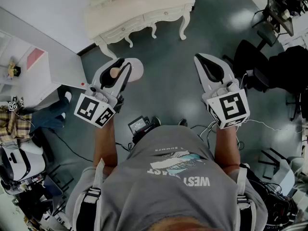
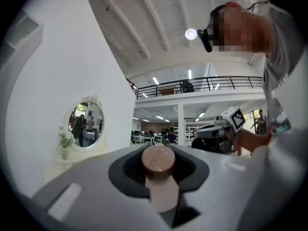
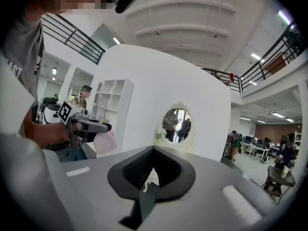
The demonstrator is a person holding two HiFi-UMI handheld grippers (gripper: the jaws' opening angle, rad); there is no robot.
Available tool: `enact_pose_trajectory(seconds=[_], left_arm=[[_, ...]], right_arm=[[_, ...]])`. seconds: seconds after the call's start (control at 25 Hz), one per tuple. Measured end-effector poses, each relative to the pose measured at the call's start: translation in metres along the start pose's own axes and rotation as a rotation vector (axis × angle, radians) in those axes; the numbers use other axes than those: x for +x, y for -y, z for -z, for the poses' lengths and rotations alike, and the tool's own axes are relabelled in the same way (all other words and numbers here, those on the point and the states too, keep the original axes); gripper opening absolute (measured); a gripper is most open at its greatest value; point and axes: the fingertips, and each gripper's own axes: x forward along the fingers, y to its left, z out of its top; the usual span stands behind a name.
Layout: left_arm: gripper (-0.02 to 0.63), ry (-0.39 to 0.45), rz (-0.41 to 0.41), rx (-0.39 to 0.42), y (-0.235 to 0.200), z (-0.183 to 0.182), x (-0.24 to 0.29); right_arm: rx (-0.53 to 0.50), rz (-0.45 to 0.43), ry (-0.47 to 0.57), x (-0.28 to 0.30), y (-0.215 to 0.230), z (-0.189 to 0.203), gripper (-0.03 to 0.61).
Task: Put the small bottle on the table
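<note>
The small bottle is pale pink with a round wooden cap. My left gripper is shut on it, held level over the dark floor. In the left gripper view the cap and neck sit between the jaws. The right gripper view shows the bottle hanging out from that gripper's tip. My right gripper is held out beside it, shut, with nothing between its jaws. The cream carved table stands ahead against the white wall, some way beyond both grippers.
An oval mirror and a small vase with a plant stand on the table. A white shelf unit is at the left. Black chairs and desks stand at the right. Cables lie on the floor near my feet.
</note>
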Motion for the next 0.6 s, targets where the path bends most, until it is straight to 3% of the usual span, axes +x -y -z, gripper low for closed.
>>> enact_pose_trajectory(seconds=[0.6], left_arm=[[0.091, 0.008, 0.035, -0.018, -0.036, 0.005, -0.015]], right_arm=[[0.045, 0.058, 0.008, 0.026, -0.018, -0.004, 0.002]])
